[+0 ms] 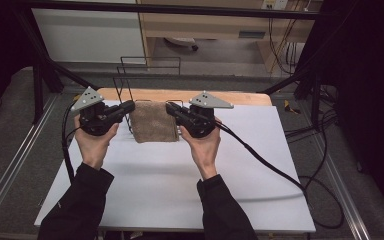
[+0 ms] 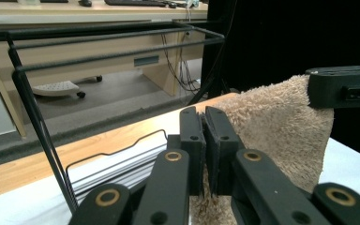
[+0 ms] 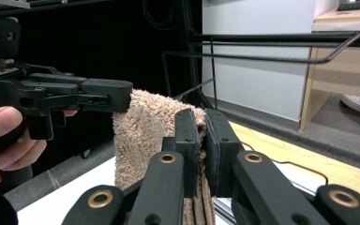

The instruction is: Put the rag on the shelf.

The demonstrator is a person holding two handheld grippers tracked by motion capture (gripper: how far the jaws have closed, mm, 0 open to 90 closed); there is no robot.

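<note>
— While both sets of fingers (image 2: 205, 140) were clamped on it, where did the towel (image 1: 153, 121) sit?

— Between them. The left gripper (image 1: 128, 107) pinched its left top corner and the right gripper (image 1: 171, 109) its right one, so the towel hung off the white tabletop (image 1: 150, 175), its top edge running side to side.

— And the wire rack (image 1: 130, 82)?

— It stood just behind and a little left, its rails above the towel's top edge, so the left hand (image 1: 94, 145) was nearer. I judged the towel had to go up and back.

— Any labels?

— No writing was readable.
</note>
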